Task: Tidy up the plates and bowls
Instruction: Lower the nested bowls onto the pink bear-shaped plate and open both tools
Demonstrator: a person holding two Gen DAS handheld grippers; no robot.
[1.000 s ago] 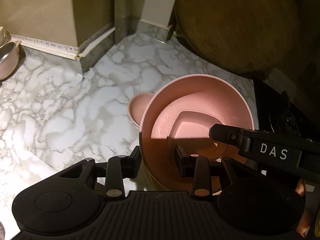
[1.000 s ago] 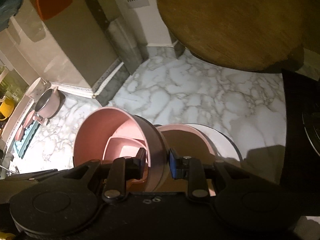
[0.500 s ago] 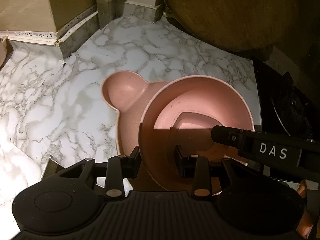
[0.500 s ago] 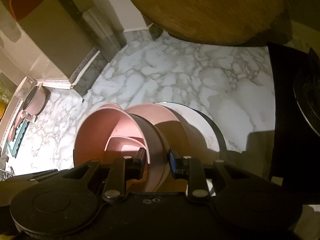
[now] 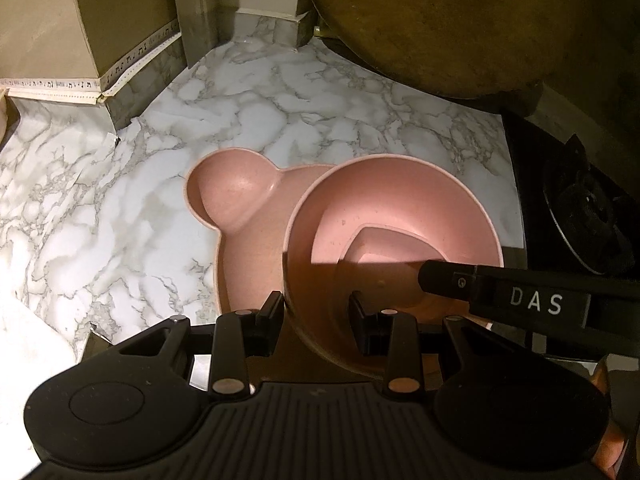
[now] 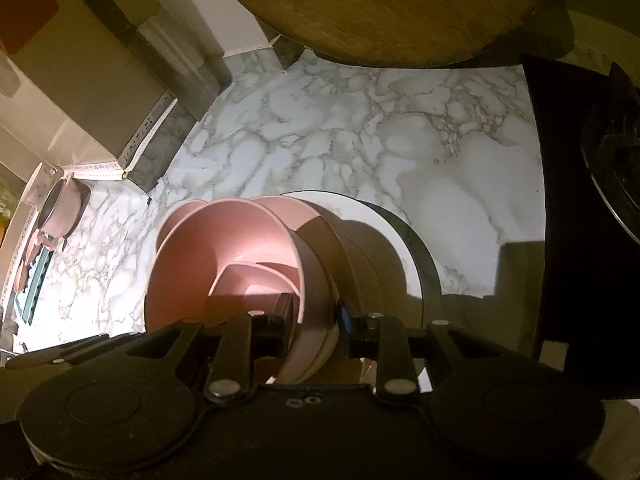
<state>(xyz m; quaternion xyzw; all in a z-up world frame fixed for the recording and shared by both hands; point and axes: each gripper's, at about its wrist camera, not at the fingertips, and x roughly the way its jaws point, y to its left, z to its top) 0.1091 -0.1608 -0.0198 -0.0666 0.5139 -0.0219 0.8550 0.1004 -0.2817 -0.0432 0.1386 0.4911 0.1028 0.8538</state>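
Observation:
A large pink bowl (image 5: 400, 208) with smaller pink bowls nested inside hangs over a pink bear-shaped plate (image 5: 236, 200) on the marble counter. My left gripper (image 5: 316, 312) straddles the bowl's near rim; a gap shows between its left finger and the wall. My right gripper (image 6: 314, 316) is shut on the opposite rim of the pink bowl (image 6: 224, 252), and its finger shows in the left wrist view (image 5: 480, 284). In the right wrist view the pink plate (image 6: 292, 208) lies on a white plate (image 6: 360, 216) atop a dark plate (image 6: 420, 248).
A round wooden board (image 6: 380, 4) leans at the back of the marble counter (image 6: 360, 132). A black stove (image 5: 580, 208) lies to the right. A pink pot (image 6: 60, 208) stands far left by the wall corner (image 5: 120, 68).
Both grippers carried the pink bowl stack forward over the plates. The bear-shaped plate has come into fuller view below the bowl. The grips look unchanged.

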